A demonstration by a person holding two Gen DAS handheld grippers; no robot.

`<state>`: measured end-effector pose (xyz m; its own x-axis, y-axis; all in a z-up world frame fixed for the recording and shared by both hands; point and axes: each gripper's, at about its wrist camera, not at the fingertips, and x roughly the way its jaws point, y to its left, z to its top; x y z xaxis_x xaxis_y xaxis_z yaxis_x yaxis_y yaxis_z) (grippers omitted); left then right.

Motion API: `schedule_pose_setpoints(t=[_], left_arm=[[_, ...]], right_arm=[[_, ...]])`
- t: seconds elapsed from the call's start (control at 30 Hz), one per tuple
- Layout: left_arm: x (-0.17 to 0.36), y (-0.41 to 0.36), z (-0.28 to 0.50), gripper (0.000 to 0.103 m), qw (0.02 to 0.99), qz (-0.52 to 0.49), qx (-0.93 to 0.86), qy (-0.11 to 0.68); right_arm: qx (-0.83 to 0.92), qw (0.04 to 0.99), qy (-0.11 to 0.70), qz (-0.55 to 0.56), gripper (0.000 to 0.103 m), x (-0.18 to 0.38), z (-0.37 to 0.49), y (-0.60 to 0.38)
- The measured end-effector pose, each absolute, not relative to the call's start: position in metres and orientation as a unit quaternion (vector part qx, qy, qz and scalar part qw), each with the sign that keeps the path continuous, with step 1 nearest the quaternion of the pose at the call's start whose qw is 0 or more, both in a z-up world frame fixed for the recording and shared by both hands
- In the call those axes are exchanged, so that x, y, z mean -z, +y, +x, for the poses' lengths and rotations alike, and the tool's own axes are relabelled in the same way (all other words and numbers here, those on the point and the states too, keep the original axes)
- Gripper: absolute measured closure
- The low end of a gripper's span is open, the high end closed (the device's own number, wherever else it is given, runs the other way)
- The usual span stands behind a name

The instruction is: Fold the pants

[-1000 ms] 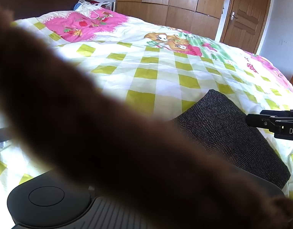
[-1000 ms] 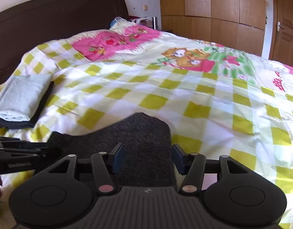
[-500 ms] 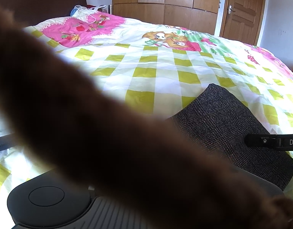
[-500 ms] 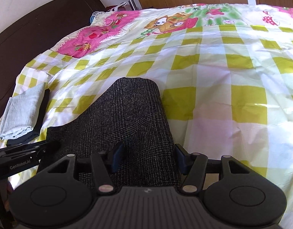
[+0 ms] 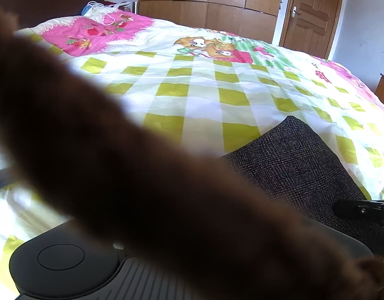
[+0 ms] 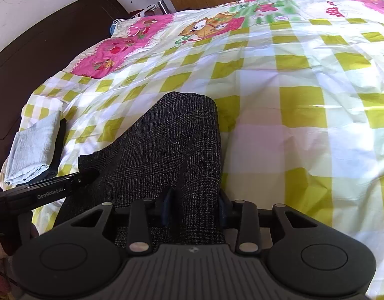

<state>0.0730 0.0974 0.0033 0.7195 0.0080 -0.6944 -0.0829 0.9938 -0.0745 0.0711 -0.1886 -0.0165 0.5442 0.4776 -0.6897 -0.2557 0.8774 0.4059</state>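
The pants (image 6: pixel 171 147) lie folded on the bed (image 6: pixel 304 130), now reaching back between the right gripper's (image 6: pixel 194 206) open jaws, which have moved lower and closer. The left gripper (image 6: pixel 74 182) rests at their left edge; a blurred brown sleeve (image 5: pixel 141 187) hides its jaws, so I cannot tell.

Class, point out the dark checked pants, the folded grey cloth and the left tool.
dark checked pants (image 6: pixel 171 145): right wrist view, middle of the fabric.
folded grey cloth (image 6: pixel 34 150): right wrist view, top face.
left tool (image 6: pixel 88 175): right wrist view, tip.
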Motion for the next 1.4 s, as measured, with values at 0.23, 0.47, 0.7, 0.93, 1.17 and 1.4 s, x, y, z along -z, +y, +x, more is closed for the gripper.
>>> schedule_pose_setpoints(t=[0.23,0.47,0.7,0.93,1.17,1.4], left_arm=[[0.005,0.075,0.095,0.073,0.926,-0.076,0.009,0.369],[0.005,0.030,0.132,0.071,0.928,-0.045,0.056,0.365],[-0.001,0.059,0.104,0.034,0.931,-0.047,0.028,0.361],[-0.020,0.072,0.070,0.028,0.929,-0.067,0.003,0.364],[-0.028,0.049,0.029,0.017,0.929,-0.011,0.008,0.371],[-0.025,0.033,0.002,0.016,0.925,-0.001,0.025,0.378]], right_arm=[[-0.169,0.876,0.438,0.111,0.055,0.011,0.078,-0.207],[-0.097,0.895,0.429,0.072,0.054,0.003,0.084,-0.228],[-0.048,0.915,0.398,0.037,0.054,-0.022,0.051,-0.236],[-0.063,0.943,0.326,0.017,0.054,-0.046,-0.004,-0.209],[-0.102,0.930,0.348,0.058,0.054,-0.032,-0.025,-0.186],[-0.112,0.924,0.357,0.080,0.054,-0.022,-0.047,-0.181]])
